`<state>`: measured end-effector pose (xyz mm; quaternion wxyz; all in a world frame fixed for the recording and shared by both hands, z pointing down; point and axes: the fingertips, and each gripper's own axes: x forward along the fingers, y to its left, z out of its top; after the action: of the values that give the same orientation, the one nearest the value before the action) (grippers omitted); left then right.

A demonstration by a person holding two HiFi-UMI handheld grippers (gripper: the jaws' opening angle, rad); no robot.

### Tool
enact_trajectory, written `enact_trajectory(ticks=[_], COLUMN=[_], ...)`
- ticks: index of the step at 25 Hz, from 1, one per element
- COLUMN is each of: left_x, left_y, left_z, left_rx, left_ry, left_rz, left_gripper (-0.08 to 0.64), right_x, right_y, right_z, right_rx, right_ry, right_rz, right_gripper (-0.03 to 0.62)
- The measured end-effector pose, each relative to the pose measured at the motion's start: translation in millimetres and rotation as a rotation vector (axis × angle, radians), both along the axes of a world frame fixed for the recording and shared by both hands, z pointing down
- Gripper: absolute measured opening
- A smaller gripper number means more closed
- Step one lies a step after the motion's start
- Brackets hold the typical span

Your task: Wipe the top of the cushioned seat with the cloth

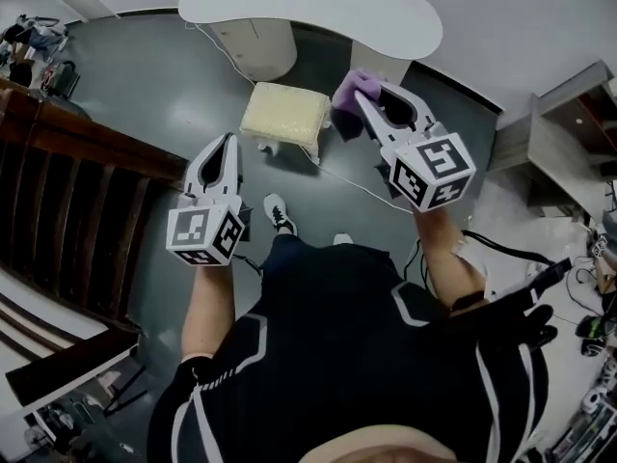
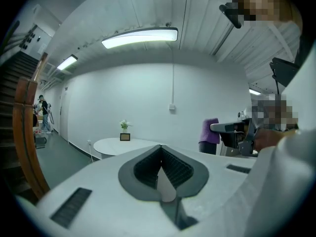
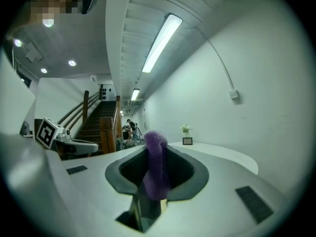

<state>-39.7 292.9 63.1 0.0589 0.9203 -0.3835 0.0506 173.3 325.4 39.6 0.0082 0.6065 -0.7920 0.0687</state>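
Black short-sleeved top with pale stripes point(image 1: 366, 355), worn by the person, filled the lower head view, with both forearms reaching forward.

Left gripper point(image 1: 228, 143): held over the grey floor point(image 1: 164, 95), marker cube toward the wearer. Its own view showed the jaws point(image 2: 160, 157) pressed together with nothing between them.

Right gripper point(image 1: 369, 99): held higher in the frame and further forward. Jaws clamped on the purple cloth point(image 1: 352, 90), which stood up in a bunched roll between the ribbed pads point(image 3: 154, 157) in its own view. The left gripper view caught the same cloth point(image 2: 211, 131) hanging at the right gripper's tip.

Cushioned seat point(image 1: 285, 114): pale yellow, square pad on a low base, standing on the floor in front of the white table point(image 1: 318, 3). The cloth appeared just beside its right edge in the head view, not lying on it.

One dark shoe point(image 1: 278, 213) with white laces, on the floor between the grippers.

Wooden staircase point(image 1: 67, 181), at left.

Small plant point(image 2: 124, 125) and picture frame point(image 2: 125, 137), on the table top.
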Motion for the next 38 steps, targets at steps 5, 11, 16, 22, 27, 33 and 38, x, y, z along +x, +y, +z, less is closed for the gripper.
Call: enact_trajectory(ticks=[5, 11, 16, 22, 27, 33, 38], left_x=[3, -12, -30, -50, -50, -29, -17], left_y=[-53, -120, -182, -245, -275, -304, -320], left_z=[9, 8, 20, 64, 111, 174, 210], left_rx=[-0.003, -0.005, -0.040, -0.111, -0.188, -0.248, -0.311], left_ry=[0.016, 0.026, 0.033, 0.015, -0.016, -0.058, -0.059], left_rz=[0.067, 0.112, 0.122, 0.117, 0.125, 0.079, -0.032], left_gripper=[0.003, 0.003, 0.003, 0.003, 0.003, 0.003, 0.003], right_x=[-2, -18, -31, -55, -70, -72, -70], right_y=[-43, -101, -158, -231, -288, -356, -394], right_z=[3, 9, 28, 69, 114, 179, 220], right_rx=[-0.011, -0.037, -0.090, -0.146, -0.206, -0.257, -0.294], right_ry=[0.023, 0.020, 0.023, 0.001, -0.008, -0.008, -0.009], right_rz=[0.052, 0.096, 0.117, 0.107, 0.078, -0.018, -0.131], right_gripper=[0.101, 0.101, 0.101, 0.101, 0.101, 0.101, 0.101])
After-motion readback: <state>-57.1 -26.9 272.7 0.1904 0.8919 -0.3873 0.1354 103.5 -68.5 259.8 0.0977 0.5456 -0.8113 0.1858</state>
